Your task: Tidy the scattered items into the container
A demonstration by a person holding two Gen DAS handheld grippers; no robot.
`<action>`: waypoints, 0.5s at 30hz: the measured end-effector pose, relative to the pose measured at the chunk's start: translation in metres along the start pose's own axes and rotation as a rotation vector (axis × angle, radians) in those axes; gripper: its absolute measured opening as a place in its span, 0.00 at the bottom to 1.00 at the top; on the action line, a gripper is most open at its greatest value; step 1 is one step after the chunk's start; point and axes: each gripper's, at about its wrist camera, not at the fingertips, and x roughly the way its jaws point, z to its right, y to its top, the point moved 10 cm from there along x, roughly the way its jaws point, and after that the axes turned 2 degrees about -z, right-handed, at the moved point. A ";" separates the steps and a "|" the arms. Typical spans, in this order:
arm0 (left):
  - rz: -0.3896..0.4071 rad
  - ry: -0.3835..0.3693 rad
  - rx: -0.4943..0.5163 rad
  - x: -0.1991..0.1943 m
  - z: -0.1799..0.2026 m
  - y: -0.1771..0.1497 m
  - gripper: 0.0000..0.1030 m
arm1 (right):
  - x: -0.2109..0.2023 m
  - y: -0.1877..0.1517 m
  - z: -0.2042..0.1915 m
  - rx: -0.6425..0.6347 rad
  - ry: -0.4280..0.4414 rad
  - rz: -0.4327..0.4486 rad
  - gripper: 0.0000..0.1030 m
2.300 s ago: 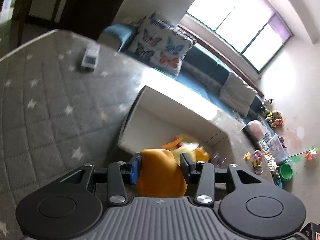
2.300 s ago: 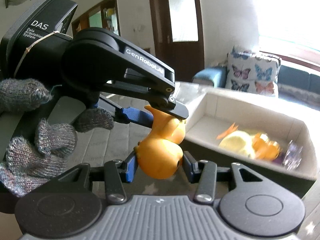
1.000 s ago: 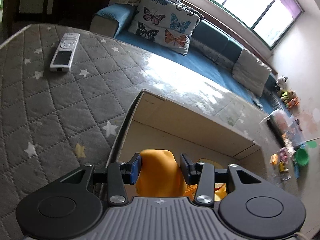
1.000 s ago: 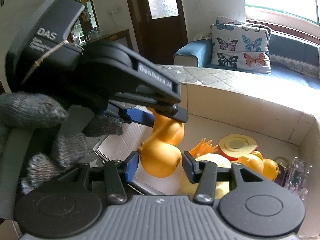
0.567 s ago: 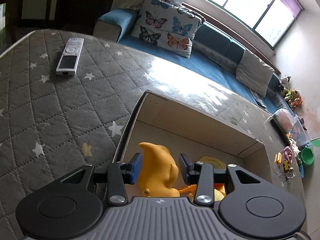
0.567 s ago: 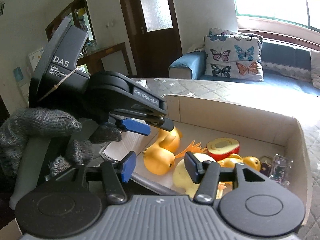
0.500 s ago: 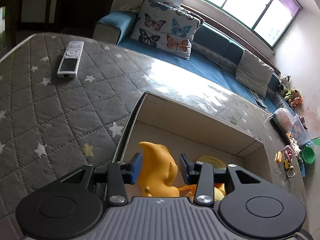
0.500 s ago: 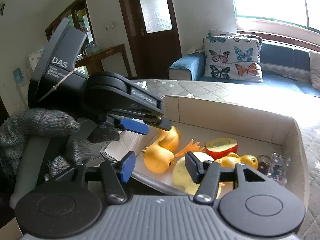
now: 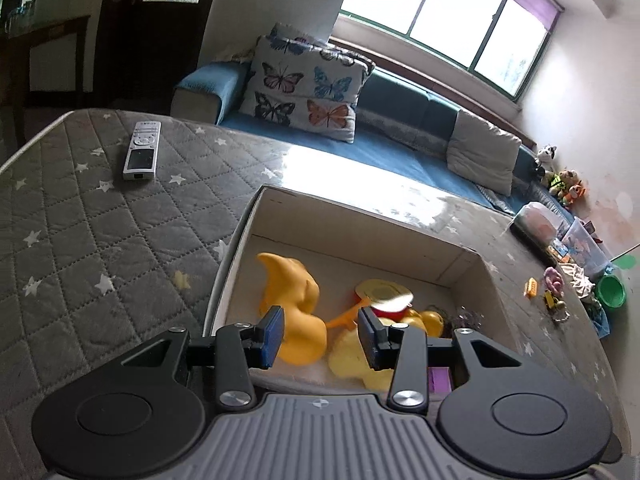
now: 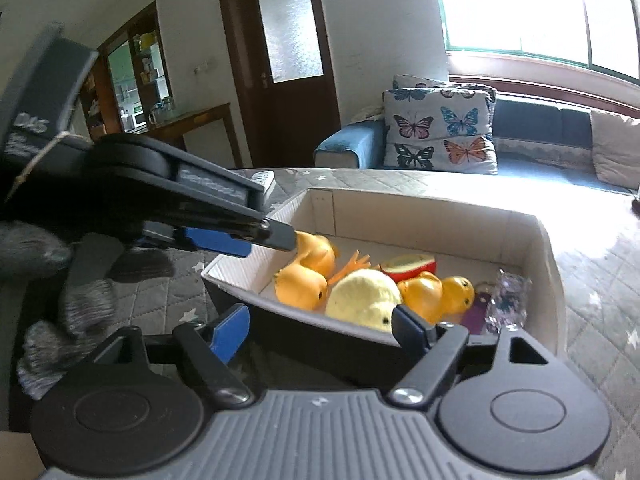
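Observation:
The orange rubber duck (image 9: 294, 300) lies in the left end of the white cardboard box (image 9: 352, 216), free of both grippers. It also shows in the right wrist view (image 10: 308, 276), inside the box (image 10: 432, 216). My left gripper (image 9: 320, 338) is open and empty above the box's near edge. My right gripper (image 10: 316, 328) is open and empty in front of the box. The box also holds a pale yellow plush (image 10: 364, 296), a smaller orange duck (image 10: 440, 292), a red and yellow toy (image 10: 408, 265) and a clear item (image 10: 508, 296).
A white remote (image 9: 142, 150) lies on the grey quilted surface (image 9: 80, 220) to the far left. A blue sofa with butterfly cushions (image 9: 304, 92) stands behind. Small toys and a green cup (image 9: 610, 291) sit at the far right.
Both grippers opened and let go of the orange duck, which dropped into the box. Both grippers have drawn back from the box, and the right one opened wider.

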 end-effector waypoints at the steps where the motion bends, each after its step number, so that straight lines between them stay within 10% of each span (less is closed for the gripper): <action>1: 0.005 -0.001 0.002 -0.004 0.001 -0.003 0.42 | -0.002 -0.002 0.001 0.004 -0.005 0.001 0.82; 15: 0.031 0.065 0.066 -0.036 -0.002 -0.061 0.42 | -0.026 -0.039 0.013 0.034 -0.096 0.019 1.00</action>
